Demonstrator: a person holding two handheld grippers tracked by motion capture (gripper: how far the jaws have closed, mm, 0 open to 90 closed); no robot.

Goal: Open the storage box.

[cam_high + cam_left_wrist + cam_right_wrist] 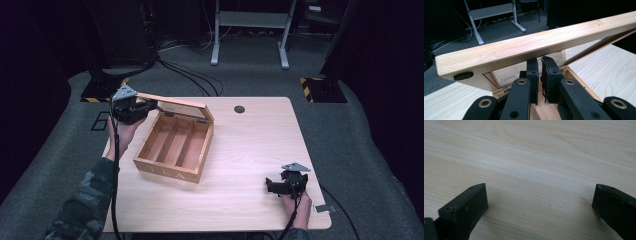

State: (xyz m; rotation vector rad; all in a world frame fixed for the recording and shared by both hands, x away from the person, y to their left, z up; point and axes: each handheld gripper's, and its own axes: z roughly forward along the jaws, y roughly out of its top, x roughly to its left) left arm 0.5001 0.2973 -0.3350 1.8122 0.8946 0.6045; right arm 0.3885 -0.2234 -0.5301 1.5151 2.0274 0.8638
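Lid (172,103) of the wooden box (174,145), left of frame centre, is pinched by the left tool (541,75); right tool (539,202), lower right, gapes over the desk (255,150).

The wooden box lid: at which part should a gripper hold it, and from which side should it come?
Probably the lid's free front rail, approached from the box's open left side. That rail is a thin, straight wooden bar standing clear above the compartments, so jaws can close across it. The left gripper already pinches it there; the hinge side offers no such edge.
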